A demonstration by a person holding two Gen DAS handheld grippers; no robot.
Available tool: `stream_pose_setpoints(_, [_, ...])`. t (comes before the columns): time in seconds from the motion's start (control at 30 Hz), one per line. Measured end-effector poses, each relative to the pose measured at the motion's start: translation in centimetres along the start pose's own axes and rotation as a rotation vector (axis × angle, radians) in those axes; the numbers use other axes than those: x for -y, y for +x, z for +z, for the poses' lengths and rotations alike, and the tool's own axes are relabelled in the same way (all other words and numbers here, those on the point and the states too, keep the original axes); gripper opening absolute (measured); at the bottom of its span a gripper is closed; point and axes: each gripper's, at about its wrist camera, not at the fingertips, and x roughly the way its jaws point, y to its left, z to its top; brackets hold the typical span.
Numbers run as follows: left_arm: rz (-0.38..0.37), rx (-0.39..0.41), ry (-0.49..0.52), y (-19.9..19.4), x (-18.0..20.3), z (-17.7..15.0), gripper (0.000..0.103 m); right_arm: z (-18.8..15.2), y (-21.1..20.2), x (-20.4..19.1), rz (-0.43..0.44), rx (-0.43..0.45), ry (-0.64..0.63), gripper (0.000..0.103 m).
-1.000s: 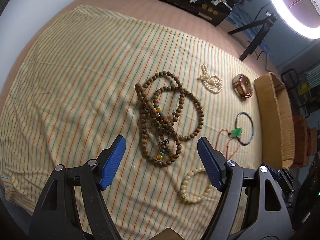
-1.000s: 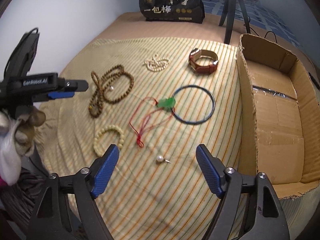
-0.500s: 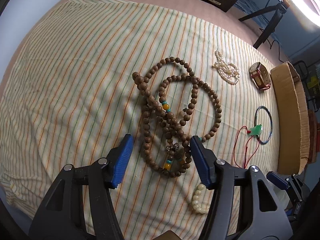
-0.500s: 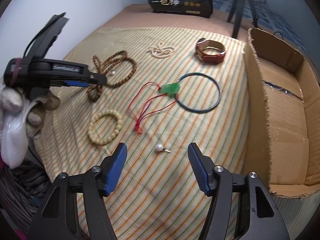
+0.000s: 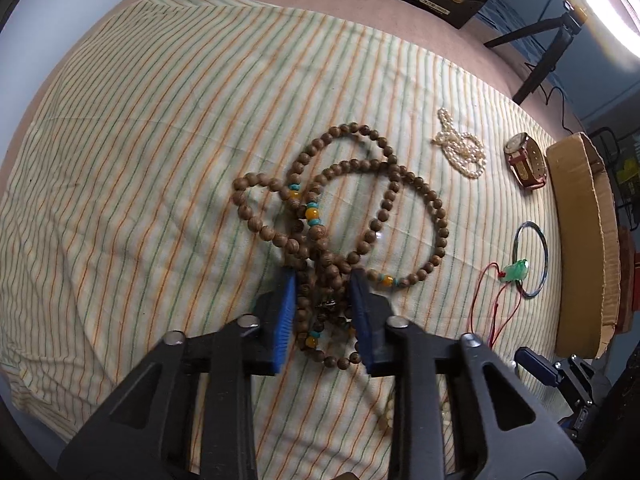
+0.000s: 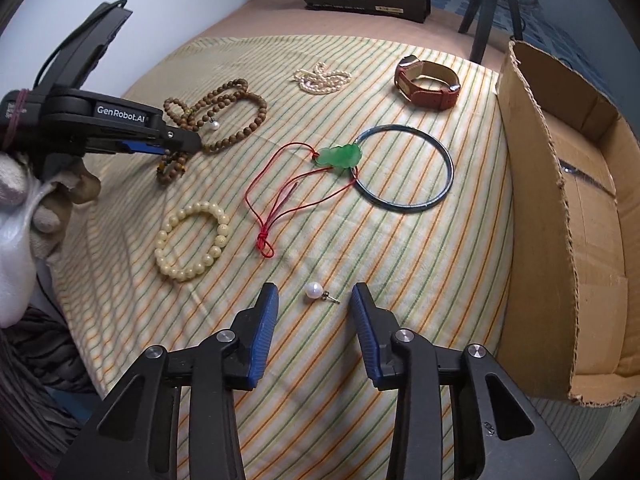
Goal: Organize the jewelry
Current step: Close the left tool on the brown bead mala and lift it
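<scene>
Beads first: the long wooden bead necklace now has its bunched near end between the blue pads of the left gripper, where half a second earlier those pads stood wide on either side of the pile, above the cloth. The jaws have narrowed to about the width of the gathered strands and look to be pressing on them from both sides — though the near loops hide the contact, so a firm clamp is likely, not certain. The rest of the necklace lies looped on the striped cloth, not yet lifted. By my reading, the pick of this piece is nearly made, and the carry to the cardboard box at the right edge comes next.

The right gripper has also drawn in and come down: its jaws are partly apart, holding nothing, with the small pearl earring lying on the cloth just ahead of the gap between them, touching neither pad.

Everything else sits loose on the cloth — the cream bead bracelet, the green pendant on its red cord, the dark bangle under it, the pearl strand and the brown-strapped watch. None appears to be in the box yet.
</scene>
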Motion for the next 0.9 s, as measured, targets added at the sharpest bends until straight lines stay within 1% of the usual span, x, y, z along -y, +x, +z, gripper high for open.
stream_pose_setpoints(0.1, [-0.020, -0.006, -0.020, -0.1, -0.8, 0.1, 0.016, 0.1, 0.1, -0.2, -0.021, -0.001, -0.017, 0.025])
stream_pose_setpoints(0.17, [-0.026, -0.005, -0.023, -0.2, -1.1, 0.0, 0.016, 0.2, 0.2, -0.3, -0.026, -0.002, -0.021, 0.016])
stream_pose_setpoints(0.23, [-0.033, -0.002, -0.028, -0.4, -1.3, 0.0, 0.015, 0.2, 0.1, -0.2, -0.010, -0.004, -0.015, 0.008])
stream_pose_setpoints(0.27, [-0.037, 0.003, -0.032, -0.6, -1.4, 0.0, 0.015, 0.2, 0.1, -0.1, 0.000, -0.005, -0.007, 0.007])
stream_pose_setpoints(0.33, [-0.044, 0.018, -0.041, -1.2, -1.6, 0.1, 0.012, 0.3, 0.1, 0.0, 0.013, -0.005, 0.003, 0.005])
stream_pose_setpoints(0.6, [-0.116, 0.112, -0.068, -5.0, -2.1, 0.9, 0.012, 0.5, -1.3, -0.4, 0.041, 0.026, 0.008, 0.004])
stream_pose_setpoints(0.8, [-0.163, 0.193, -0.045, -8.6, -1.1, 1.1, 0.012, 1.3, -3.2, -0.5, 0.055, 0.075, 0.015, 0.003])
stream_pose_setpoints(0.9, [-0.189, 0.232, -0.017, -10.2, 0.0, 1.1, 0.012, 1.7, -4.3, -0.3, 0.061, 0.102, 0.022, 0.003])
